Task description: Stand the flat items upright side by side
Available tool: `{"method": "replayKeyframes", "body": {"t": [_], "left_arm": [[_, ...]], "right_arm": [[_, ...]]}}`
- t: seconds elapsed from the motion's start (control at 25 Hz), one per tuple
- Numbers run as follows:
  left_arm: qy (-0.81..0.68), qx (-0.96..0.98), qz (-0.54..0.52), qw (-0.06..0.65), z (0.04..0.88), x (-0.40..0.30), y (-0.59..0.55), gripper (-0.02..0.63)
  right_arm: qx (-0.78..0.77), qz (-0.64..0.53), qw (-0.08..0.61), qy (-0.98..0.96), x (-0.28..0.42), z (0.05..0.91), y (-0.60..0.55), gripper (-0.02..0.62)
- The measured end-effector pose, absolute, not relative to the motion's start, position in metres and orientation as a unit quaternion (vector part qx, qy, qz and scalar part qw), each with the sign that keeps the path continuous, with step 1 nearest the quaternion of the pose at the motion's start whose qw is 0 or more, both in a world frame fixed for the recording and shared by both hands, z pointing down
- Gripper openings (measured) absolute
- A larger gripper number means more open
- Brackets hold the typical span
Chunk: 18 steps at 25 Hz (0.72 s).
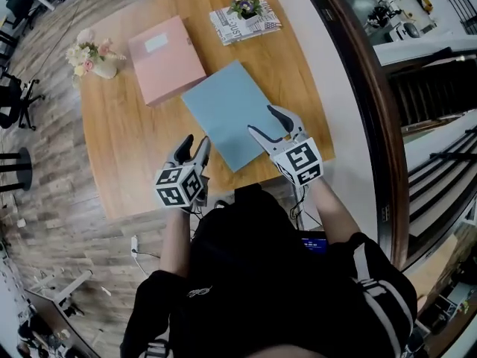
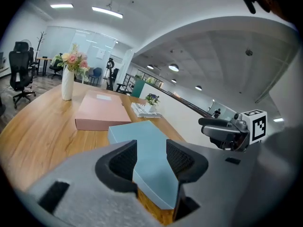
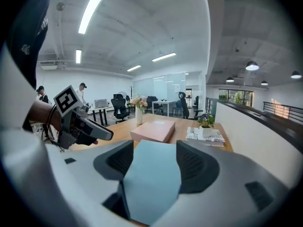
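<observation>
Status: nothing is stood up yet. The blue flat item (image 1: 227, 110) lies flat on the table (image 1: 119, 162), directly ahead of both grippers, with its near corner closest to them. The pink flat item (image 1: 165, 58) also lies flat, farther out beyond the blue one and toward the left gripper's side, its near corner just beside the blue item's far edge. Both pieces remain to be lifted onto an edge and set next to each other, so the whole task is outstanding.

Left gripper (image 1: 195, 144): jaws moderately apart, nothing clamped. Its own view shows the blue item (image 2: 147, 145) in line with the gap and running away ahead. Neither pad presses on it. In the head view the gripper sits just off the item's near left edge.

Right gripper (image 1: 262, 121): jaws wider than the left pair, empty. It hangs over the item's near right edge, and in its own view the blue surface (image 3: 151, 174) fills the gap. No grip is evident.

Judgement: both tools are lined up on the blue item, apparently for a first pickup.

Beyond the pink item, well ahead of the grippers, stand a vase of flowers (image 1: 93, 58) and a stack of papers (image 1: 242, 21) carrying a small potted plant.
</observation>
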<state>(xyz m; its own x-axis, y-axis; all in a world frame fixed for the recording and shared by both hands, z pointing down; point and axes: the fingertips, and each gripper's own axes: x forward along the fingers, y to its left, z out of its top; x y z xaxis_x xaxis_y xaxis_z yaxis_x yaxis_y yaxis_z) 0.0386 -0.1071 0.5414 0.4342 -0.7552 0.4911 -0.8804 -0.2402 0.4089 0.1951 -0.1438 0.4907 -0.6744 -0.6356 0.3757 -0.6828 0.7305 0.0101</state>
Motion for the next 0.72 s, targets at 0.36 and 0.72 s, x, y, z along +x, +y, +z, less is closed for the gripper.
{"method": "replayKeyframes", "body": {"t": [0.36,0.72], "left_arm": [[-0.550,0.723,0.110,0.404,0.605,0.044,-0.135,0.215],[-0.567,0.681,0.115,0.448,0.645,0.041,-0.148,0.271]], "right_arm": [[0.293,0.135,0.252,-0.912,0.202,0.565,-0.200,0.304],[0.258,0.177,0.293,-0.904,0.199,0.614,-0.241,0.333]]}}
